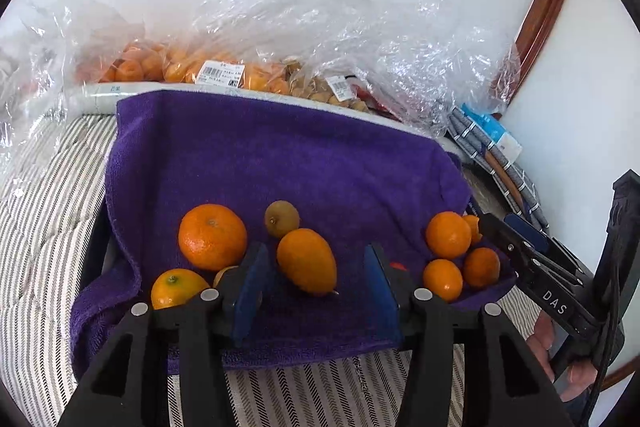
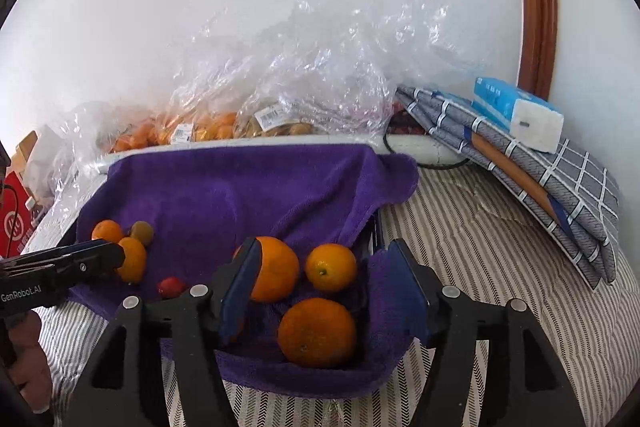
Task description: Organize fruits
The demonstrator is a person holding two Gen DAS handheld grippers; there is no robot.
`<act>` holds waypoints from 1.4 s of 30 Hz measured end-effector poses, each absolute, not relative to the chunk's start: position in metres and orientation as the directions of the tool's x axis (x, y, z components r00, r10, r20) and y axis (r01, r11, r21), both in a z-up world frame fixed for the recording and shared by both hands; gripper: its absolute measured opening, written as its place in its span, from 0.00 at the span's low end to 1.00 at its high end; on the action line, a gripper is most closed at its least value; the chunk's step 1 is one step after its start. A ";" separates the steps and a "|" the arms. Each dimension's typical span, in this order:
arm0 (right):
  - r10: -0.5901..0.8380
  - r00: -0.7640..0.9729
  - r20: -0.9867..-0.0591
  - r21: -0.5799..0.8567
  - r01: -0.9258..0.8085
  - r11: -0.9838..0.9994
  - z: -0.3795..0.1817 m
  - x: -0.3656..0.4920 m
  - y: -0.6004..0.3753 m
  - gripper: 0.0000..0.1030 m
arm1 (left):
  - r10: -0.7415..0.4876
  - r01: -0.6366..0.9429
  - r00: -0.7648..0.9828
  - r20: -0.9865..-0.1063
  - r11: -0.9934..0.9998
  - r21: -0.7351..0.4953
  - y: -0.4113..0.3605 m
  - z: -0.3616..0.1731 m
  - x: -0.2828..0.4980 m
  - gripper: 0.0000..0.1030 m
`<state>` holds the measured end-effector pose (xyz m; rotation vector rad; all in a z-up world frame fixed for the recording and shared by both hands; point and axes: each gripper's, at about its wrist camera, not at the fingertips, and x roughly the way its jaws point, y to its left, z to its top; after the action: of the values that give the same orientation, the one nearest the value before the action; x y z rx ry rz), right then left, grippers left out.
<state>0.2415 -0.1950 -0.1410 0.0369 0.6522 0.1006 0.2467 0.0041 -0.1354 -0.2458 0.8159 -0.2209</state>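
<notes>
A purple towel (image 1: 304, 163) lines a dark crate and holds loose fruit. In the left wrist view my left gripper (image 1: 316, 291) is open around an oval orange fruit (image 1: 307, 261), with a small brown-green fruit (image 1: 282, 218) behind it and a large orange (image 1: 212, 235) to its left. A group of small oranges (image 1: 448, 235) lies at the right, beside my right gripper (image 1: 516, 243). In the right wrist view my right gripper (image 2: 324, 291) is open over three oranges: one by the left finger (image 2: 276, 269), one behind (image 2: 331, 267), one in front (image 2: 318, 331). A small red fruit (image 2: 171, 286) lies left.
Clear plastic bags of oranges (image 1: 180, 67) and brown fruit (image 1: 320, 87) lie behind the crate by the white wall. Folded grey checked cloth (image 2: 520, 163) with a tissue pack (image 2: 516, 111) sits at the right. A striped mattress (image 2: 500, 235) surrounds the crate. A red box (image 2: 14, 211) is at the left.
</notes>
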 end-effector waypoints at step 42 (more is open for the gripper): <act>0.036 0.805 -0.592 0.050 -0.008 0.999 -0.015 -0.009 -0.163 0.96 | -0.068 0.012 0.811 -0.580 0.995 -0.100 0.021 0.004 0.008 0.96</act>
<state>-0.0086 -0.1631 -0.0149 0.0457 0.6341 0.0232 0.0079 0.0207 0.0040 -0.0928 0.6229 -0.0431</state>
